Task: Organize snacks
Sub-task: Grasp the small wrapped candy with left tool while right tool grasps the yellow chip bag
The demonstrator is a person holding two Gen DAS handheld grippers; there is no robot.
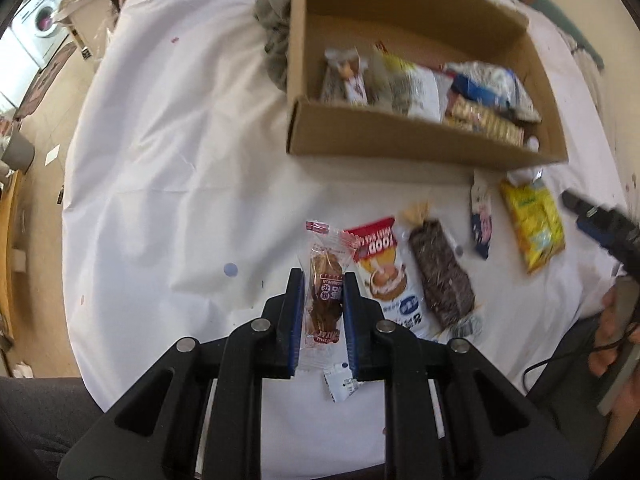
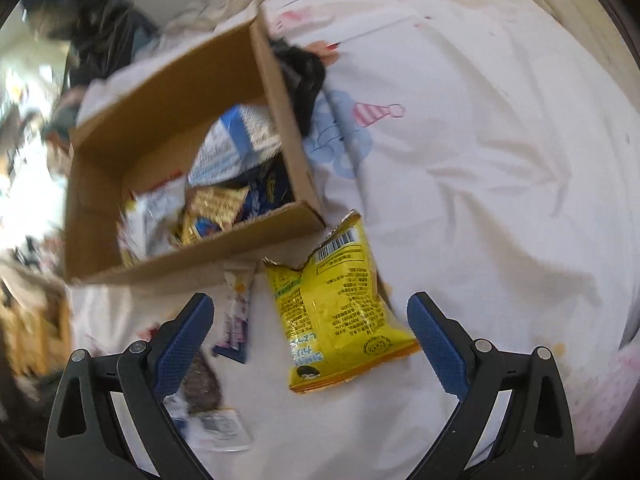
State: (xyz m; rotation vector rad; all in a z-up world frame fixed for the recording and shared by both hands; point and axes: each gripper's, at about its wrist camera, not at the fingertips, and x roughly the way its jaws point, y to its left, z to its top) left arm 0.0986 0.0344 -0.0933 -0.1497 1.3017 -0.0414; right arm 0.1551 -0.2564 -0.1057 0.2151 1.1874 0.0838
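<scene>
In the left wrist view, the left gripper (image 1: 323, 280) points steeply down at the white-covered surface (image 1: 168, 184) from the lower centre of the frame. Its 2 blue-padded fingers (image 1: 294, 312) are drawn in close, pressing on both sides of a clear-wrapped brown snack (image 1: 325, 296) that lies lengthwise between them. Just right of it lie a white and orange snack packet (image 1: 390, 276) and a dark seeded bar (image 1: 442, 276), then a small blue and white sachet (image 1: 481, 220) and a yellow snack bag (image 1: 534, 224) further right. The cardboard box (image 1: 400, 144), in the upper right, holds several wrapped snacks. At the right edge a hand (image 1: 612, 332) grips the handle of the other tool.

In the right wrist view, the right gripper (image 2: 310, 320) also tilts steeply down, its fingers (image 2: 438, 344) spread wide and holding nothing. The yellow snack bag (image 2: 336, 316) lies on the surface between them, touching neither pad. The sachet (image 2: 237, 312) lies near the left finger, and the box (image 2: 192, 256) fills the upper left.
</scene>
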